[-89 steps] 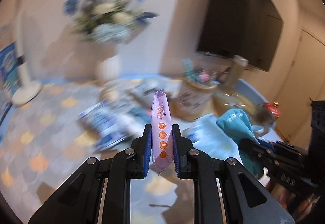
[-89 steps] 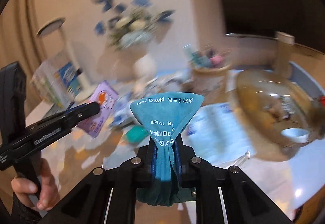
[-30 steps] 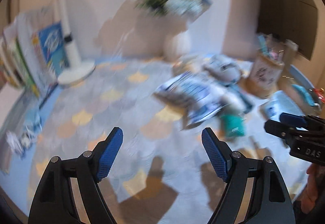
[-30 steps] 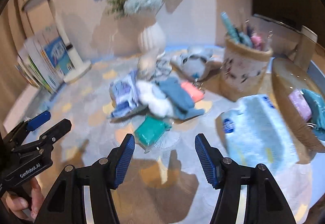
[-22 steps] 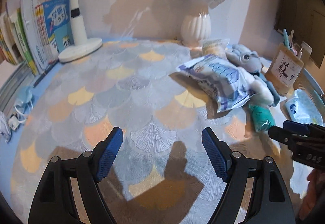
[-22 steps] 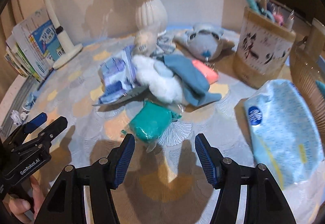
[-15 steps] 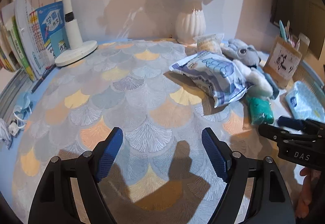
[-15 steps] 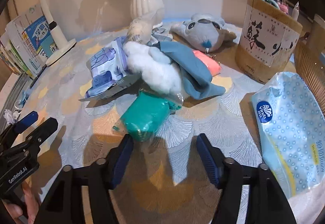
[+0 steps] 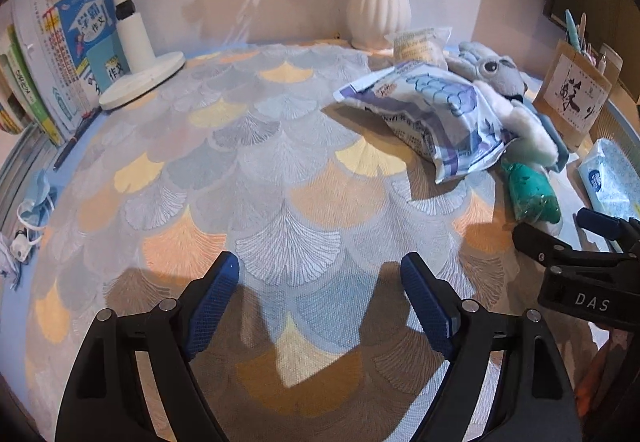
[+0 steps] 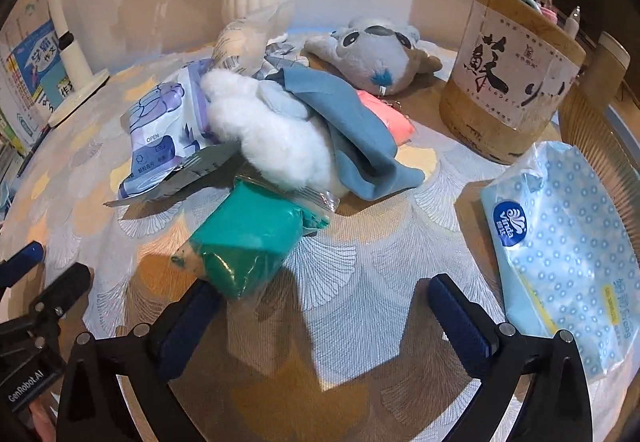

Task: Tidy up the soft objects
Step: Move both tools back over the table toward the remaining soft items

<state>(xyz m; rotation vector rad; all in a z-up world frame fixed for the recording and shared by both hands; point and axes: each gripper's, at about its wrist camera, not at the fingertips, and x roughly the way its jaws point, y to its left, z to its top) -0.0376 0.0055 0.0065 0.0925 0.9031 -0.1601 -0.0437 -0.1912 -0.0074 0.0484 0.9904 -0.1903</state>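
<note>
A heap of soft things lies on the patterned tablecloth (image 9: 280,169). In the right wrist view it holds a green bagged block (image 10: 248,242), white fluff (image 10: 272,137), a blue cloth (image 10: 352,137), a pink piece (image 10: 388,113), a purple wipes pack (image 10: 160,137) and a grey plush toy (image 10: 372,53). My right gripper (image 10: 324,302) is open and empty, its left finger right at the green block. My left gripper (image 9: 320,290) is open and empty over bare cloth, left of the wipes pack (image 9: 436,113) and the green block (image 9: 532,193).
A blue tissue pack (image 10: 568,242) lies at the right, a wooden pen holder (image 10: 516,81) behind it. A white vase (image 9: 380,9) stands at the back. A lamp base (image 9: 140,73) and books (image 9: 60,53) stand at the left.
Three seconds ago both grippers held things, the left a purple packet, the right a teal cloth; both are open and empty now. The right gripper has closed in on the green block.
</note>
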